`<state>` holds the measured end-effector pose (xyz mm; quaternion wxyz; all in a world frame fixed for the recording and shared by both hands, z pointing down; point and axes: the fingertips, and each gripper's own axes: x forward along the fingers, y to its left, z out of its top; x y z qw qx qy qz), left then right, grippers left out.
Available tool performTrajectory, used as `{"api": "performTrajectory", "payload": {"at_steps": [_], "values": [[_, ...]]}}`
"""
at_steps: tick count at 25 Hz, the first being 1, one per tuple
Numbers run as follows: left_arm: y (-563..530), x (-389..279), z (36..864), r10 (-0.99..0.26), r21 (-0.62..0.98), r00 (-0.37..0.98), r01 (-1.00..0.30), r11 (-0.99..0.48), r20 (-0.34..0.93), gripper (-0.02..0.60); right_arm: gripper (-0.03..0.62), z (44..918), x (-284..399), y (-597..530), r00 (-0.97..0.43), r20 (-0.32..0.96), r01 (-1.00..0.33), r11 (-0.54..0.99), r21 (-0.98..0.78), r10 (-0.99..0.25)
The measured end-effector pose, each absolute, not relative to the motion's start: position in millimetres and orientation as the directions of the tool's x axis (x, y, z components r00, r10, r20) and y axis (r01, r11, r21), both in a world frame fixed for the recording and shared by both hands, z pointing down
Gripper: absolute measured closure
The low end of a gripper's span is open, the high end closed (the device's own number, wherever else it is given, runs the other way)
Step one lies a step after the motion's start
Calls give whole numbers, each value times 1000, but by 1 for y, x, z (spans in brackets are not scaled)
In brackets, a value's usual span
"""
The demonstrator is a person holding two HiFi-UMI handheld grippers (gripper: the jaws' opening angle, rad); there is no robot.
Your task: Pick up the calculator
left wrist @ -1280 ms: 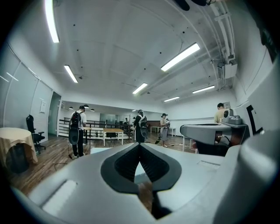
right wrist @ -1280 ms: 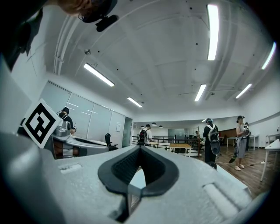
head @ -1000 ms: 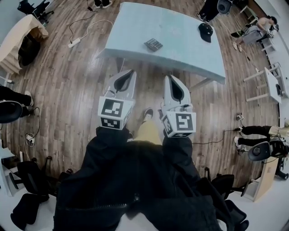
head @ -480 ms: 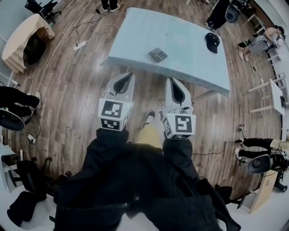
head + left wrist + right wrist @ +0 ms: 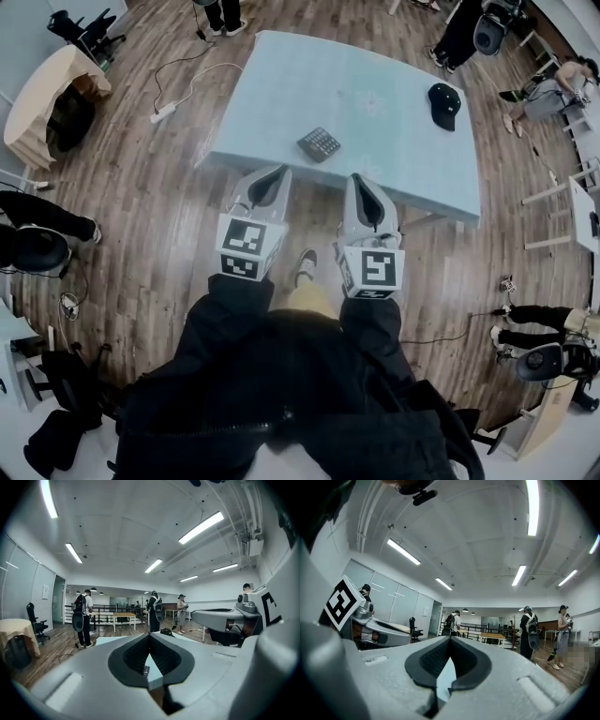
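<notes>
The calculator (image 5: 319, 143) is closer to the grippers than a second ago, so the person has walked up to the table (image 5: 281, 84). It lies flat near the table's near edge, untouched. The left gripper (image 5: 275, 171) and right gripper (image 5: 360, 178) both have jaws together, holding nothing. Looks like the approach step. Next, one gripper needs its jaws opened before it reaches in.

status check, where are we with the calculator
Left tongs shut, empty. Right tongs shut, empty. Calculator untouched near table edge, ahead. Nothing in the way; cap well aside.
</notes>
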<state>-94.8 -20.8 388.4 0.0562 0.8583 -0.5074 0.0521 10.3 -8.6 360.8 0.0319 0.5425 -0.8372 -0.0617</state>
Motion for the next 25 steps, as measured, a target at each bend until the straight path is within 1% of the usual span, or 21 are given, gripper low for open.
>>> {"api": "performTrajectory", "payload": {"at_steps": [6,10,17,21,25], "values": [[-90,-60,390,-855,42,493,-869,-493,163,586,594,362,40,-73,-427,7,-896,424,132,-904],[-127,-31,396,-839,37,510,-858,-513,188,584,594,376,62,-108,-438,42,-892,440,103,-898],[-181,12,385,-828,4,532,-842,-540,176,584,594,380,91,-157,-463,50,-881,466,88,-885],[-199,26,383,-827,-10,531,-840,-542,184,584,594,380,102,-180,-473,58,-876,476,80,-879],[-214,24,392,-831,-12,513,-849,-528,216,584,594,387,102,-197,-483,74,-870,487,71,-873]]}}
